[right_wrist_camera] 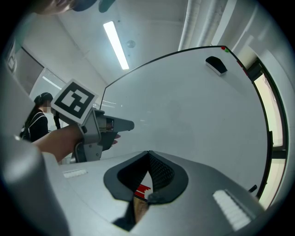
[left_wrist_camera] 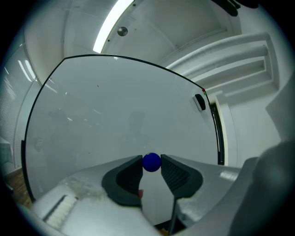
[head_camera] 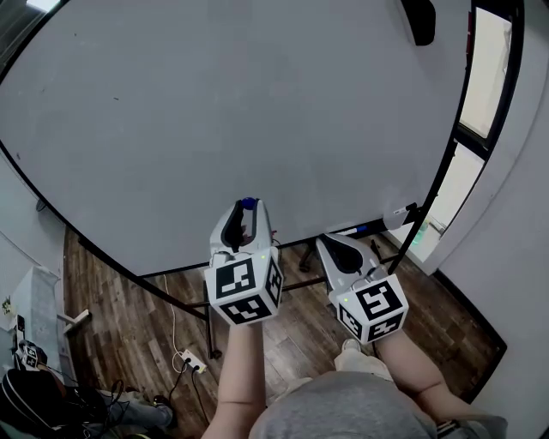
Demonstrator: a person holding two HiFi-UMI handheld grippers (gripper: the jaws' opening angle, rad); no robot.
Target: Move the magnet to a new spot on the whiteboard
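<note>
A small round blue magnet (left_wrist_camera: 151, 162) sits between the tips of my left gripper (left_wrist_camera: 151, 165), whose pads press on it from both sides. From the head view the same magnet (head_camera: 249, 204) shows at the front of the left gripper (head_camera: 247, 211), close to the lower part of the whiteboard (head_camera: 223, 111). Whether the magnet touches the board I cannot tell. My right gripper (head_camera: 336, 244) hangs lower right, near the board's bottom edge, its jaws shut with nothing between them (right_wrist_camera: 148, 154).
A black eraser (head_camera: 418, 21) clings to the board's upper right. Markers lie on the tray (head_camera: 377, 225) at the board's lower right corner. Wooden floor, a power strip (head_camera: 192, 362) and the board's stand legs lie below. A window (head_camera: 480, 103) stands to the right.
</note>
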